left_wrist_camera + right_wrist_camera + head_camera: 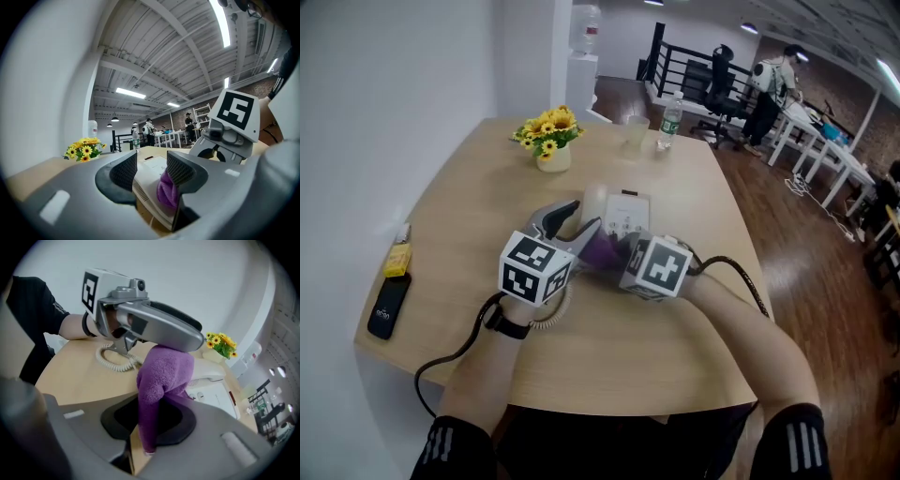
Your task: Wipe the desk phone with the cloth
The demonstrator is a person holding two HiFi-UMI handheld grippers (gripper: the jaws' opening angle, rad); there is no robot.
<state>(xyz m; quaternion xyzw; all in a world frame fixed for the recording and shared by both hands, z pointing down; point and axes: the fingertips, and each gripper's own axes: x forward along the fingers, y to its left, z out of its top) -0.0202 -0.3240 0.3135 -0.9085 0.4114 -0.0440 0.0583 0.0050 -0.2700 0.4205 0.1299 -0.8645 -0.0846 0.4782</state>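
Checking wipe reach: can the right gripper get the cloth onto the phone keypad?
Probably yes: the right gripper holds the cloth at the desk phone; the open left gripper overhead may crowd it.

**Pretty much nothing legible here**

The black device (389, 307) at the left edge of the table (675, 366) carries a short white word, but it's too small to make out. The desk phone (628, 214) mid-table has tiny print by its keys, also unreadable. The water bottle (670, 120) at the far edge has a label that's just a blur. The marker cubes (534, 267) bear only black-and-white square patterns, no letters or numbers.
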